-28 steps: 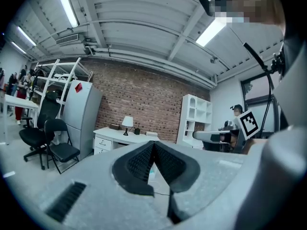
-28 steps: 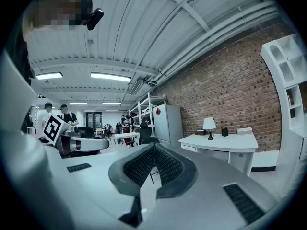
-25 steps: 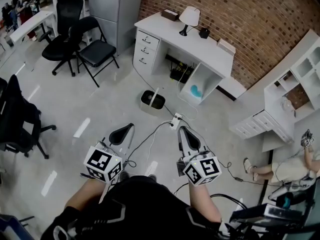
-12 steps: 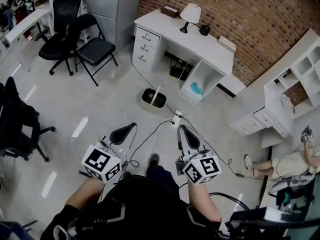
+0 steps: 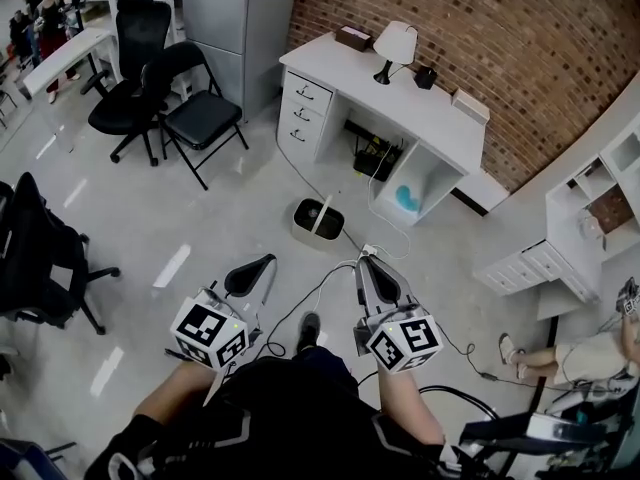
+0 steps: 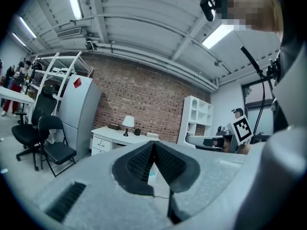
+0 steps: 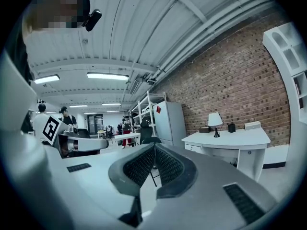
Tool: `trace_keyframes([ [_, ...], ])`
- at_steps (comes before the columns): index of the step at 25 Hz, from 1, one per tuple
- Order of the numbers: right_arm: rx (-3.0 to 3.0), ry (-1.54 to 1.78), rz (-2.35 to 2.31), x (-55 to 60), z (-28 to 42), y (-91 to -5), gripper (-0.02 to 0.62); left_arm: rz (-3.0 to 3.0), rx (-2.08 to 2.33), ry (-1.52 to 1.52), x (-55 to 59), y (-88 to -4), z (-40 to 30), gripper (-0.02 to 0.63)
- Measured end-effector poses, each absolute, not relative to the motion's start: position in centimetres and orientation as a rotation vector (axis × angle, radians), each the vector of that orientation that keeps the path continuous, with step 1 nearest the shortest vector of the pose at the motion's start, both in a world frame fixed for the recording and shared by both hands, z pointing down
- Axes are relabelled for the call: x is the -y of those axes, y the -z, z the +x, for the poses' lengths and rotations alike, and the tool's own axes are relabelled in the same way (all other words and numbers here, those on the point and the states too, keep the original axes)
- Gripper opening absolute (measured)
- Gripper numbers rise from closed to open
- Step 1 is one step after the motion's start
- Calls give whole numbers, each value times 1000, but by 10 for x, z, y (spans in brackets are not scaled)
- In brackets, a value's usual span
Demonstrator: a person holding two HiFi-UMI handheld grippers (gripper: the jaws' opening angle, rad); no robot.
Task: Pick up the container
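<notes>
The inside of the container [image 5: 305,236] is too dark to tell.

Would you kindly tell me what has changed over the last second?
The person has stepped forward: a shoe now shows between the grippers, and the container and white desk sit slightly lower and further right in the head view. Nothing was grasped or released. The left gripper and right gripper stay shut and empty, pointing ahead.

Red-brown brick wall [image 5: 540,48], white desk [image 5: 400,93], white-shaded lamp [image 5: 397,40] on black base, black folding chair [image 5: 200,113], grey cabinet [image 5: 235,13], cream container [image 5: 300,230] dark inside, black-and-white square markers on left gripper [image 5: 262,265] and right gripper [image 5: 366,261].
</notes>
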State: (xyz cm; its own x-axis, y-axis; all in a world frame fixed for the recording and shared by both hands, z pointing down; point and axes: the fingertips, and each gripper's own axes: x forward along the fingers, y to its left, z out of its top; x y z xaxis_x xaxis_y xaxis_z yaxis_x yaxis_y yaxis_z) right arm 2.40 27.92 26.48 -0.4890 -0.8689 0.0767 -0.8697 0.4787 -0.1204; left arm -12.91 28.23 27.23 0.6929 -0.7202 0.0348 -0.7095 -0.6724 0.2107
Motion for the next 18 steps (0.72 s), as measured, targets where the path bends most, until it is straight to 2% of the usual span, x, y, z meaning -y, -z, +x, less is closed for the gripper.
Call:
trace_keyframes([
  [8,2710,-251,1563,-212,59,-269,9,2642,1186,37,-213,-279,-98,8],
  [14,2719,-313,1576,-166,116,-264,9,2629,1206,-35,-170,-270,-51,8],
  [18,2680,-188,1565,-141,143,-264,9,2649,1223,-98,-142,-271,-23,8],
])
